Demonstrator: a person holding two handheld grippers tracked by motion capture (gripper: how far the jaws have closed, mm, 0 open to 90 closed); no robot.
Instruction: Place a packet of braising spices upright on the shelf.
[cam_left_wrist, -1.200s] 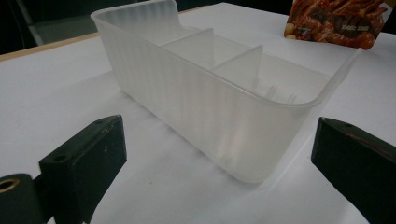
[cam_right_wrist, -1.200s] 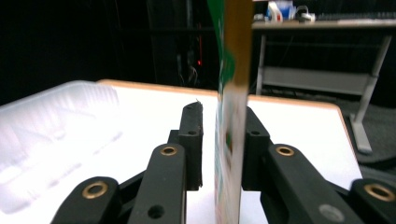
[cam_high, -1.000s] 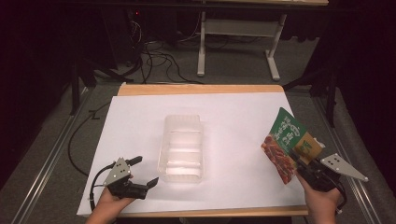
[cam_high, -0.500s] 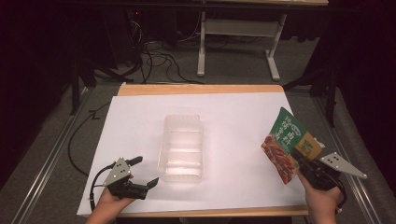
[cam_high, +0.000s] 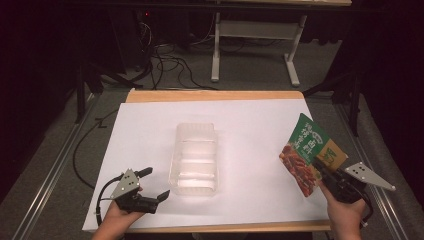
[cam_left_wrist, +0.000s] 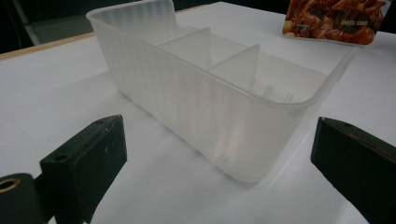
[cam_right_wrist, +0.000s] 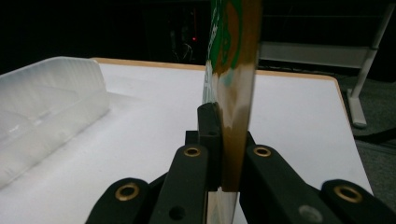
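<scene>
Right now my right gripper (cam_high: 320, 169) has its jaws pinched flat on the lower corner of a green snack packet (cam_high: 306, 152), and in the right gripper view the packet (cam_right_wrist: 231, 70) stands edge-on, upright between the two black jaws. It hangs above the right side of the white table sheet (cam_high: 250, 120), well apart from the clear plastic divided tray (cam_high: 195, 159) in the middle. My left gripper (cam_high: 152, 185) sits low at the near left, jaws spread wide with nothing between them, aimed at the tray's near end; in the left gripper view the tray's corner (cam_left_wrist: 261, 140) lies just ahead, between the two jaws but not touching either. The tray (cam_left_wrist: 205, 70) has three compartments and, as far as I can tell through the cloudy plastic, all look empty.

I judge the step in hand to be carrying the packet across to the tray. Next I would swing the right hand leftward over a compartment, tip the packet flat enough to fit the walls, and perhaps steady the tray with the left before letting go
</scene>
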